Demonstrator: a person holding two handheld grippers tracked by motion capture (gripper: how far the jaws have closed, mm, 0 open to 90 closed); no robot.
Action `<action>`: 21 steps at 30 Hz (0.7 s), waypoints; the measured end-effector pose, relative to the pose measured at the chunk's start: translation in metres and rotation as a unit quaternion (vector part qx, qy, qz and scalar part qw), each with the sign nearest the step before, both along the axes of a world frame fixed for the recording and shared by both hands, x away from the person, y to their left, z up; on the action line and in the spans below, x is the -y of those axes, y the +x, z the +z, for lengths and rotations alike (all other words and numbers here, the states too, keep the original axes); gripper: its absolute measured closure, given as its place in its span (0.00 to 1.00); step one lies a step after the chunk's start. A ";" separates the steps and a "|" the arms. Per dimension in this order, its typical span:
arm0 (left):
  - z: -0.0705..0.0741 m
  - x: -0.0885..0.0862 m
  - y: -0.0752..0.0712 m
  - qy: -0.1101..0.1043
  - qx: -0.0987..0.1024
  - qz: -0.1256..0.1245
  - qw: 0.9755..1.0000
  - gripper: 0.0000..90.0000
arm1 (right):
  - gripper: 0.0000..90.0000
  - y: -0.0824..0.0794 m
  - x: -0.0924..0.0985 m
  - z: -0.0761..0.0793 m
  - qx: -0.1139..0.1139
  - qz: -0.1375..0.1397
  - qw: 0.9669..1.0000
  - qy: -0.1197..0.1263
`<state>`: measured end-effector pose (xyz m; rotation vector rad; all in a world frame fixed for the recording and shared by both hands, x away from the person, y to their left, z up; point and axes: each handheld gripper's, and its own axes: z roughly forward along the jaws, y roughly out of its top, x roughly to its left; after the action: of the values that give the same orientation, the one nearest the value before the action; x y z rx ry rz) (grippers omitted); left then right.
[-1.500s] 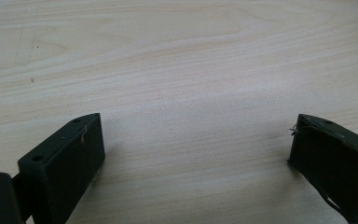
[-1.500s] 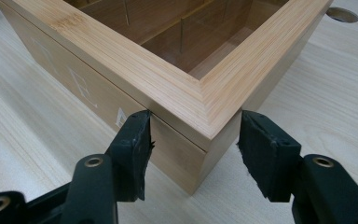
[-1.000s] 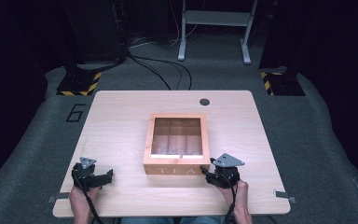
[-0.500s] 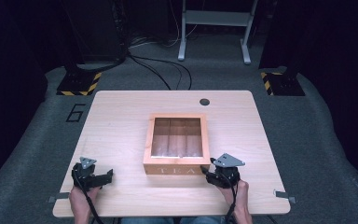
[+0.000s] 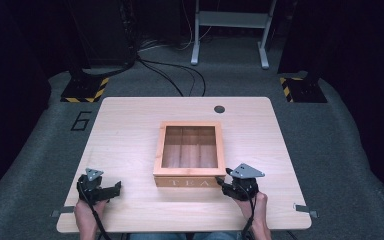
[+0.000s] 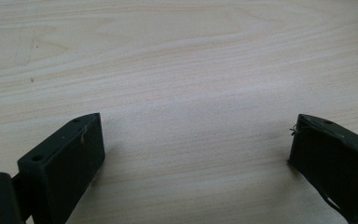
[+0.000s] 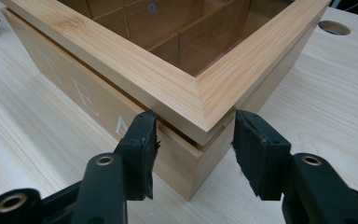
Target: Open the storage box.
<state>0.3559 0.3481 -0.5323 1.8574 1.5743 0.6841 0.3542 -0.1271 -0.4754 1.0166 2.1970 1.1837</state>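
Observation:
A wooden tea box with a glass-paned lid stands in the middle of the light wood table; dividers show through the pane. My right gripper sits at the box's front right corner. In the right gripper view its jaws straddle that corner of the box, just under the lid's edge. They have just been closing; the left pad is at the front face and a thin gap remains at the right pad. My left gripper rests at the front left, open over bare wood.
A round cable hole lies in the table behind the box. Around the table are grey carpet, black stands with striped bases, cables, and a white frame at the back. A hand holds each gripper at the table's near edge.

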 end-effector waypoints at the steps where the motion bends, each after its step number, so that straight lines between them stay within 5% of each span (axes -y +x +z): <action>1: 0.000 0.000 0.000 0.000 0.000 0.000 1.000 0.03 | 0.55 -0.001 0.000 0.000 -0.001 -0.001 1.000 0.002; 21: 0.000 0.000 0.000 0.001 0.000 0.000 1.000 0.03 | 0.56 -0.004 -0.002 0.006 0.042 -0.009 0.999 0.002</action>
<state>0.3558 0.3481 -0.5323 1.8573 1.5747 0.6864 0.3505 -0.1256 -0.4691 0.9673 2.1172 1.2008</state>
